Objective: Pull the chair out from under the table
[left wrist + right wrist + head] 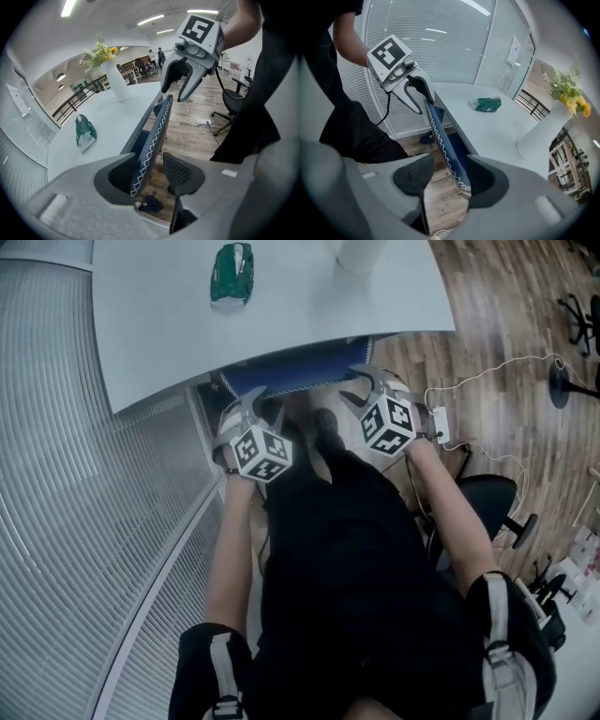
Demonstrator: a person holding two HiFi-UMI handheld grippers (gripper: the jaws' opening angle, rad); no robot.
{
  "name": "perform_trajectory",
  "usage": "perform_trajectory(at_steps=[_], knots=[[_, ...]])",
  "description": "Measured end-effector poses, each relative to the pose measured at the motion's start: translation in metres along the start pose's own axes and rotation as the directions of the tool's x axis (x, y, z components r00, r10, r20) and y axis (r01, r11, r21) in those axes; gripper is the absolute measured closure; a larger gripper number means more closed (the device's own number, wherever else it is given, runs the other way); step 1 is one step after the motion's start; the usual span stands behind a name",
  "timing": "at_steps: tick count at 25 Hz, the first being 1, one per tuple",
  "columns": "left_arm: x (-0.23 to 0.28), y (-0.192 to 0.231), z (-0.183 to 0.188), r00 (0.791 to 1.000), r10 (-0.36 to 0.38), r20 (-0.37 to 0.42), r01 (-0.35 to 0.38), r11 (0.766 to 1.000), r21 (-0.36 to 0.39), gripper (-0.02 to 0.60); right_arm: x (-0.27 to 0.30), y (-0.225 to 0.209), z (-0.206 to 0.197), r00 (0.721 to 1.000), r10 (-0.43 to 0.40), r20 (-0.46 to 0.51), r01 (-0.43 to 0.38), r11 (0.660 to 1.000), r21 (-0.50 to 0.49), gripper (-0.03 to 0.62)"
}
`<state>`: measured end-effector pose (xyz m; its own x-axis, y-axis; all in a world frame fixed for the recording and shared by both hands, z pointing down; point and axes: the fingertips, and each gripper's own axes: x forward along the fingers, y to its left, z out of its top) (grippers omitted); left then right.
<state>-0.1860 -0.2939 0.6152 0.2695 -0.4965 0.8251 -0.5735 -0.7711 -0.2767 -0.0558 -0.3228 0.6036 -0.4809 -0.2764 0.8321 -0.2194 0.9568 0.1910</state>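
A blue chair back [298, 377] with white zigzag stitching along its edge shows at the near edge of the white table [169, 324], the rest tucked underneath. My left gripper [262, 407] straddles its top edge at the left end, my right gripper [361, 388] at the right end. In the left gripper view the chair back [152, 140] runs between the left gripper's [150, 176] open jaws, close to one pad and clear of the other. In the right gripper view the chair back [443, 140] likewise passes through the right gripper's [447, 180] open jaws with a gap on one side.
A green bag [232, 276] and a white vase [361, 251] stand on the table. A glass wall with blinds [84, 521] runs along the left. On the wood floor at the right are a power strip with cable [439, 423] and a black office chair [487, 498].
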Motion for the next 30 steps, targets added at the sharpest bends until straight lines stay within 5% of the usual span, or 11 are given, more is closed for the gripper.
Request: perform_trajectory(at_steps=[5,18,30], knots=[[0.008,0.004,0.002,1.0,-0.006,-0.002,0.006,0.999,0.032,0.406,0.009,0.002,-0.005,0.998,-0.022,-0.054,0.017,0.995,-0.1,0.41],[0.016,0.007,0.0,1.0,-0.026,-0.007,0.026,1.0,0.001,0.434,0.02,-0.005,-0.013,0.995,-0.048,-0.086,0.037,0.991,-0.126,0.479],[0.015,0.007,-0.001,1.0,-0.029,-0.012,0.03,0.997,0.065,0.459,0.021,-0.005,-0.013,0.995,-0.061,-0.082,0.045,0.983,-0.176,0.494]])
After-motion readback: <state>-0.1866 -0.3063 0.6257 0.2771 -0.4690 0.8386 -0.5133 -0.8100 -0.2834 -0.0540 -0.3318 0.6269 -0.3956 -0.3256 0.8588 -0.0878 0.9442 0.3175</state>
